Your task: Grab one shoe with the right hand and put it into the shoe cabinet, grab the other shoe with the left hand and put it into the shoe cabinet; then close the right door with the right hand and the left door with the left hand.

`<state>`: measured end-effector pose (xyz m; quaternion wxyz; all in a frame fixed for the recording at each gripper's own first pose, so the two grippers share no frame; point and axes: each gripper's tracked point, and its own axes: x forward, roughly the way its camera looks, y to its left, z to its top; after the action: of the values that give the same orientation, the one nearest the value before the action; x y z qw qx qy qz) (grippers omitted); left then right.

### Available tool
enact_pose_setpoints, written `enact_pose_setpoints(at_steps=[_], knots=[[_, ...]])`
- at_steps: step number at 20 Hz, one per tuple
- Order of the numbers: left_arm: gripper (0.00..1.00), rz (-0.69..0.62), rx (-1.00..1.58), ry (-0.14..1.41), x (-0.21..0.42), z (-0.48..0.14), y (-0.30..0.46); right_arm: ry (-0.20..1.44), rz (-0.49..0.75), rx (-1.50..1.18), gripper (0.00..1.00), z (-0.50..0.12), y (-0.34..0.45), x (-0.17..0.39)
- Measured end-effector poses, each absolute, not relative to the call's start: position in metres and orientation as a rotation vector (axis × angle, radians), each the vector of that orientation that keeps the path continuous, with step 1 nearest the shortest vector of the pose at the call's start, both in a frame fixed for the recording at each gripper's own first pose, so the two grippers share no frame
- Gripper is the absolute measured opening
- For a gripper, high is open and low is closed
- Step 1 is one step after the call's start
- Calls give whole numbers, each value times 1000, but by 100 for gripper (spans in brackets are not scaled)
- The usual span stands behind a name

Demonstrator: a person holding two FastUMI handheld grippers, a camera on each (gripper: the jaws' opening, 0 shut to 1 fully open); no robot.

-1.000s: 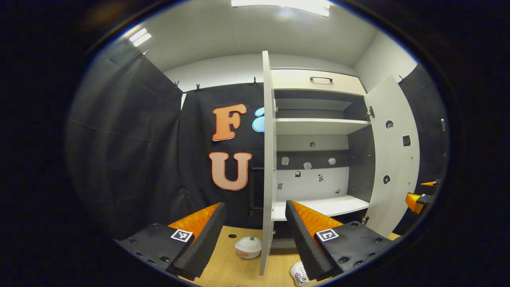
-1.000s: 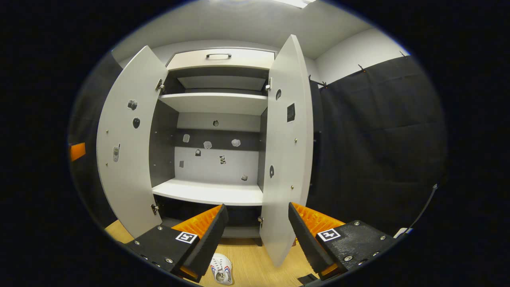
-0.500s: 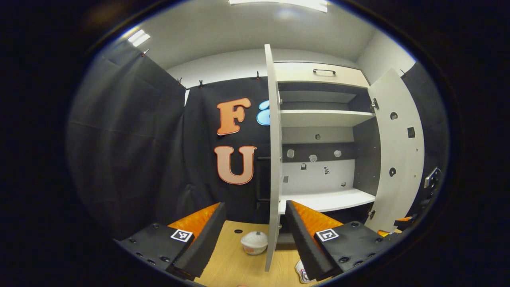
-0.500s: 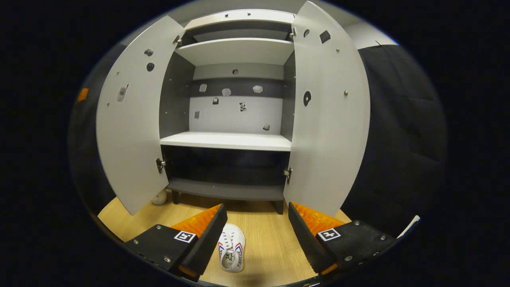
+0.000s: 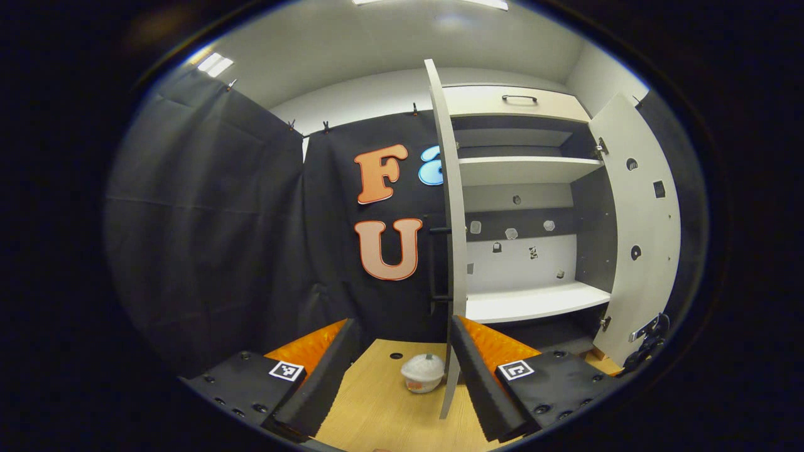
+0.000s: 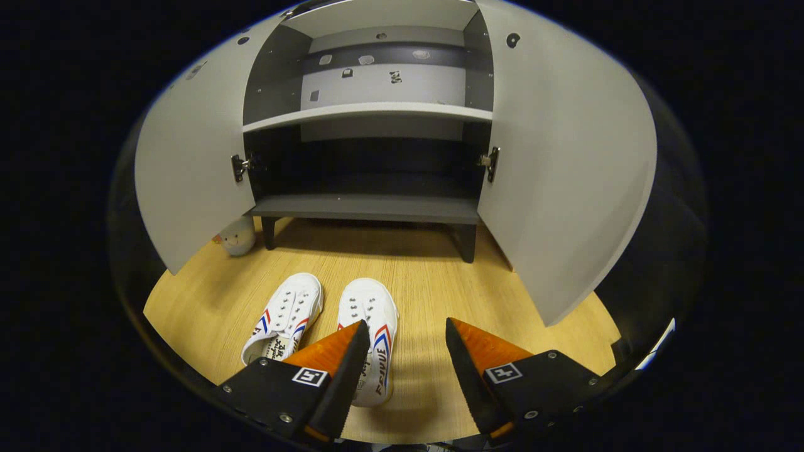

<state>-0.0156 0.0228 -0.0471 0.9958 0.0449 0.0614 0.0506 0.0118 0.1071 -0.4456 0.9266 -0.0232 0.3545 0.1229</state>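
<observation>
Two shoes [image 6: 326, 326] side by side on floor [image 6: 440, 282] before open cabinet [image 6: 370, 207]

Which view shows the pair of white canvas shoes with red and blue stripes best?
The right gripper view: both white canvas shoes lie side by side on the wooden floor, under the open right gripper. The left gripper view offers nothing I can identify as them.

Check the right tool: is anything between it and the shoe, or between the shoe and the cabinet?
Nothing visible. The open right tool hangs over the nearer shoe; bare floor leads to the open cabinet.
</observation>
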Motion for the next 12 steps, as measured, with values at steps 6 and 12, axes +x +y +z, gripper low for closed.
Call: enact_pose_setpoints(at_steps=[6, 12], knots=[[96, 132, 112, 161, -18, -62, 37, 887, 286, -28, 53, -503, 121, 2], [96, 157, 113, 197, -19, -75, 50, 989, 288, 8, 41, -535, 133, 1]])
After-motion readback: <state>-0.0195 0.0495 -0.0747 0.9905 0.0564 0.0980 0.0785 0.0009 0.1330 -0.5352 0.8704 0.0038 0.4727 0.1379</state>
